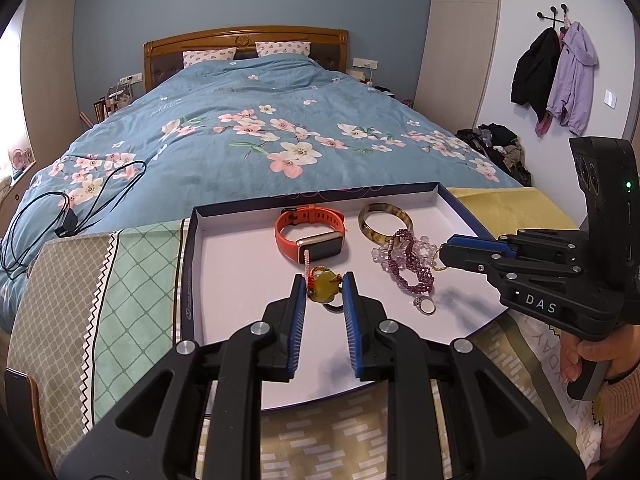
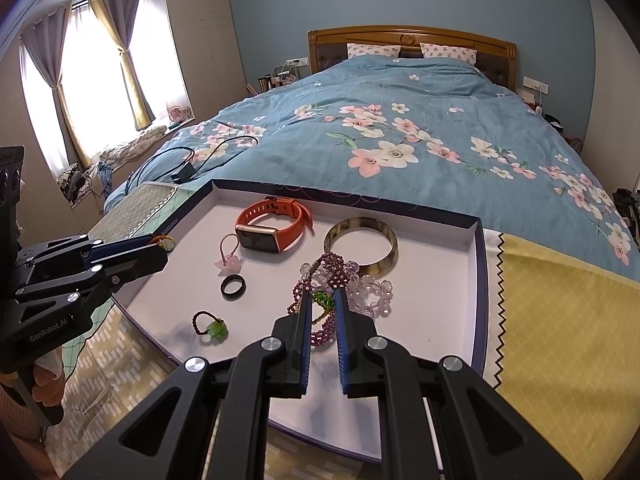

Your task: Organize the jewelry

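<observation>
Left wrist view, frame centre: left gripper [image 1: 323,286] clamps a yellow amber pendant [image 1: 321,289]; right gripper [image 2: 323,300] pinches a green-beaded gold chain [image 2: 323,300] over the white tray [image 2: 440,280].

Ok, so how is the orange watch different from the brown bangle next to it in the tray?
The orange watch is a bright strap with a dark rectangular face; the bangle is a plain mottled brown ring. The watch's strap makes an uneven oval loop; the bangle is an even circle lying flat. Both rest, not touching, at the far end of the tray.
</observation>
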The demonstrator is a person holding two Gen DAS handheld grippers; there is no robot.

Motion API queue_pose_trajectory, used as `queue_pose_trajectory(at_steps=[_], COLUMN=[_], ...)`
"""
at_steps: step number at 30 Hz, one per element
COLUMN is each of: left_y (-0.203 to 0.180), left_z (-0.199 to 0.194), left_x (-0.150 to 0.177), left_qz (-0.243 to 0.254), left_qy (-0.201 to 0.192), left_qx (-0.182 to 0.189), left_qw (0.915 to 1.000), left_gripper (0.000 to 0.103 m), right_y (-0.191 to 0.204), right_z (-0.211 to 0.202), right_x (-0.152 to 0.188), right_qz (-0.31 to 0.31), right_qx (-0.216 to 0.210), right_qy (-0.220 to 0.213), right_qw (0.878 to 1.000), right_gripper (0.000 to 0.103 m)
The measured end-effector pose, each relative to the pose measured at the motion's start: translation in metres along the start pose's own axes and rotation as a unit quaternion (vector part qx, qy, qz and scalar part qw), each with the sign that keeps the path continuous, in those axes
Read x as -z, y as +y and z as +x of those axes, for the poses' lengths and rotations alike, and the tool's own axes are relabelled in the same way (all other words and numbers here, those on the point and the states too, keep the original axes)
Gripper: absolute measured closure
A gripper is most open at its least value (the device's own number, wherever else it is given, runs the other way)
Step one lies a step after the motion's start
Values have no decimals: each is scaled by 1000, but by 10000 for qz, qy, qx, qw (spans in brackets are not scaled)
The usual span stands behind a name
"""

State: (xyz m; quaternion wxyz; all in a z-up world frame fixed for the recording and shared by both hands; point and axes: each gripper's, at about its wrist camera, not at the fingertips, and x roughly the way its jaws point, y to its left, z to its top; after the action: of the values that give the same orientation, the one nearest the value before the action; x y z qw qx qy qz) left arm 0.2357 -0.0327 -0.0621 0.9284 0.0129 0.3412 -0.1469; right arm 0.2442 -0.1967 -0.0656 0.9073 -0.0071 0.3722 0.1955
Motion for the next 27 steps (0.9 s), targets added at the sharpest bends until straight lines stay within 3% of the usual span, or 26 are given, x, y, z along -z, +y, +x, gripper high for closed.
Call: queue_pose_trajectory(at_steps=[27], left_y=[2], left_z=[27], left_x=[-1], left_qz=[-91], left_qy=[331], left_qx=[18], left_qw=[9994], left_gripper=[84], right_y=[-5], right_z=[23], right_x=[-3], right_qz=[53], right_qx=[87], right_qy=[298], right_qw=[9995], right_gripper=[93])
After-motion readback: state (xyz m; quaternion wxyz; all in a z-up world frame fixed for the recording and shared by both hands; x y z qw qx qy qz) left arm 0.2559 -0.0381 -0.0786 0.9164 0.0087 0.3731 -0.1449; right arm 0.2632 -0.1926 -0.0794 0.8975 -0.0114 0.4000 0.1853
